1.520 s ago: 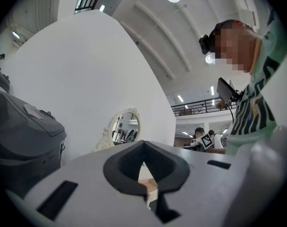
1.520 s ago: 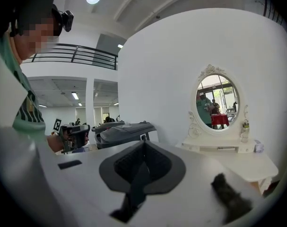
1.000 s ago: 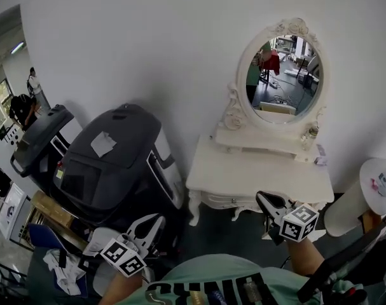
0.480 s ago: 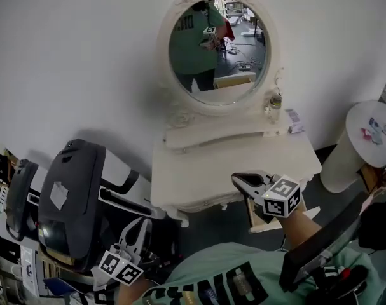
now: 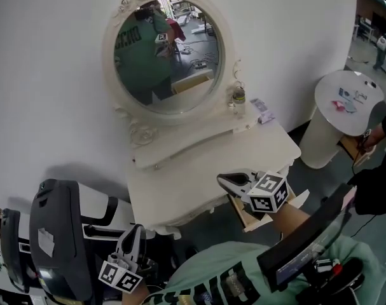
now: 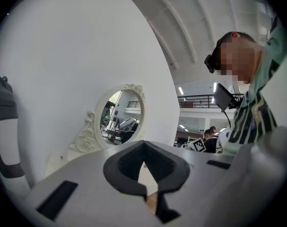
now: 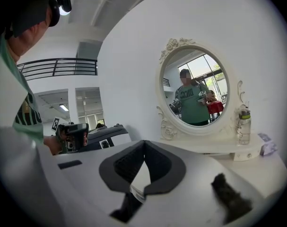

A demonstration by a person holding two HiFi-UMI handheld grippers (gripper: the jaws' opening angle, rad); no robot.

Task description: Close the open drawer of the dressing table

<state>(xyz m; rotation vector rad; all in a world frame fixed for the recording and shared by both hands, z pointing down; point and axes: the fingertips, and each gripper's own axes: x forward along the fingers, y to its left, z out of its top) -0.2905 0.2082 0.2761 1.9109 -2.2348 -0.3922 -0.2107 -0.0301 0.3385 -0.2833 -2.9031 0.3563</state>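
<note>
Right tongs [image 5: 223, 180] pressed together, pinching nothing. Just beneath them, the open drawer [image 5: 242, 216] (wooden inside showing), jutting from under the tabletop [image 5: 199, 170]. Left tongs [image 5: 135, 232] pressed together too, well left of it.

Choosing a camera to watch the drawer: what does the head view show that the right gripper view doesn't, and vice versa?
Head view only: the open drawer below the right gripper, and a round white side table. Right gripper view only: its jaws shut on nothing, and a balcony railing. Both: the oval mirror, the small bottle, the left gripper.
</note>
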